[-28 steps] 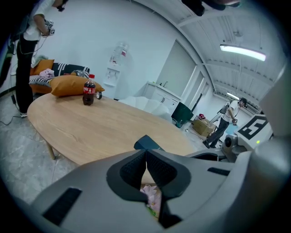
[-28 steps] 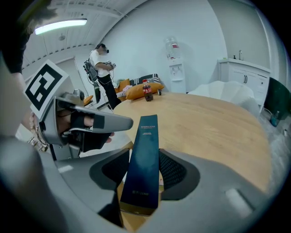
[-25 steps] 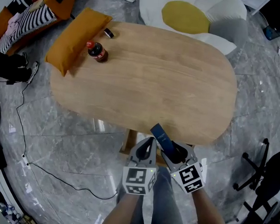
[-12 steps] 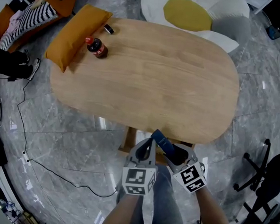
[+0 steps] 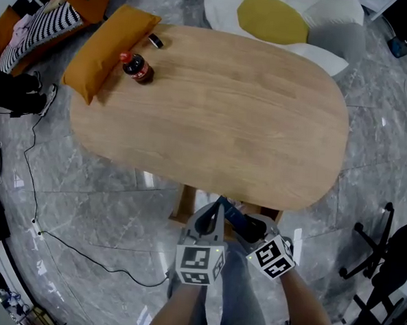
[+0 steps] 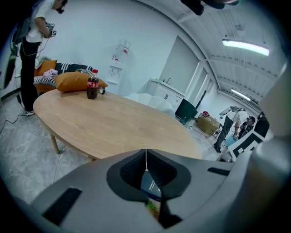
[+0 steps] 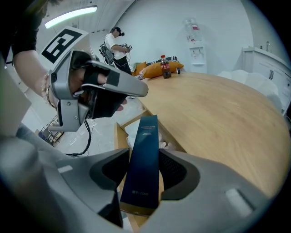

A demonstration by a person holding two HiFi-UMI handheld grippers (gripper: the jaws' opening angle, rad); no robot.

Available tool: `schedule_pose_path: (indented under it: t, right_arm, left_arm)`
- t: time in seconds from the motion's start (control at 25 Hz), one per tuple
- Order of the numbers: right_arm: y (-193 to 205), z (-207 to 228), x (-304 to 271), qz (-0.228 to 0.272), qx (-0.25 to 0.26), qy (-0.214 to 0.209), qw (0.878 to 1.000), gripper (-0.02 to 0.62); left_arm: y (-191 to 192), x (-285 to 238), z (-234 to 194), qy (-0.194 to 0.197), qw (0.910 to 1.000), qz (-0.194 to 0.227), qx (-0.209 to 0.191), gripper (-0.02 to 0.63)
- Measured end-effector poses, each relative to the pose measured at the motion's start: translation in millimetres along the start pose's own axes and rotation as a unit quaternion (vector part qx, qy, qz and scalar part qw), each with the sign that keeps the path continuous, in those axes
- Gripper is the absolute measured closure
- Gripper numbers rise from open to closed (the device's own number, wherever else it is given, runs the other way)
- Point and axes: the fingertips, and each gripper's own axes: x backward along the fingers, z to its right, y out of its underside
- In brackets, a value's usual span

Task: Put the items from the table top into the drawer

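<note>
My right gripper (image 7: 143, 169) is shut on a tall dark blue box (image 7: 144, 157), tilted down over the open wooden drawer (image 7: 119, 136) under the table's near edge. White items (image 7: 132, 129) lie inside the drawer. In the head view the box (image 5: 232, 209) shows only partly below the table edge, in front of the right gripper (image 5: 244, 226). My left gripper (image 5: 218, 202) hangs just left of it with its jaws shut and empty (image 6: 146, 154). A cola bottle (image 5: 136, 66) and a small black item (image 5: 154, 41) stand at the table's (image 5: 261, 114) far left corner.
An orange pillow (image 5: 100, 45) lies beside the bottle on the table's far left edge. A white and yellow cushion seat (image 5: 281, 22) is beyond the table. A chair base (image 5: 377, 251) is at the right. A person (image 7: 117, 45) stands behind the table, and a cable (image 5: 68, 246) runs across the floor.
My right gripper has sunk with the blue box towards the drawer, so less of the box shows past the table edge. The left gripper has stayed where it was.
</note>
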Motion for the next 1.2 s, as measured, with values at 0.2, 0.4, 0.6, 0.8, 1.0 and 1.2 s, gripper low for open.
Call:
schedule_pose_path:
  t: [0.2, 0.4, 0.6, 0.8, 1.0, 1.2]
  right_arm:
    - [15.8, -1.9, -3.3, -0.017, 0.019, -0.018, 1.0, 0.399]
    - [22.4, 0.3, -11.4, -0.024, 0.021, -0.019, 0.999, 0.399]
    - [29.8, 1.8, -18.3, -0.027, 0.016, -0.02, 0.999, 0.399]
    - [39.6, -5.8, -26.3, -0.044, 0.037, -0.039, 0.998, 0.399]
    - [51.5, -5.1, -29.7, -0.059, 0.039, -0.042, 0.997, 0.399]
    - [57.6, -1.5, -33.9, -0.071, 0.048, -0.045, 0.995, 0.397]
  left_arm:
    - [3.6, -1.1, 0.2, -0.005, 1.0, 0.003, 0.007, 0.594]
    - [9.3, -1.9, -4.6, -0.011, 0.9999, -0.004, 0.004, 0.594]
    - [10.1, -6.7, -1.0, -0.006, 0.9999, -0.008, -0.006, 0.595]
    - [9.3, -10.7, 1.7, 0.001, 0.9999, -0.01, -0.012, 0.594]
    - [9.9, -12.1, -0.8, -0.002, 0.9999, -0.013, -0.011, 0.594]
    - [10.9, -15.1, -6.9, -0.006, 0.9999, -0.012, -0.009, 0.594]
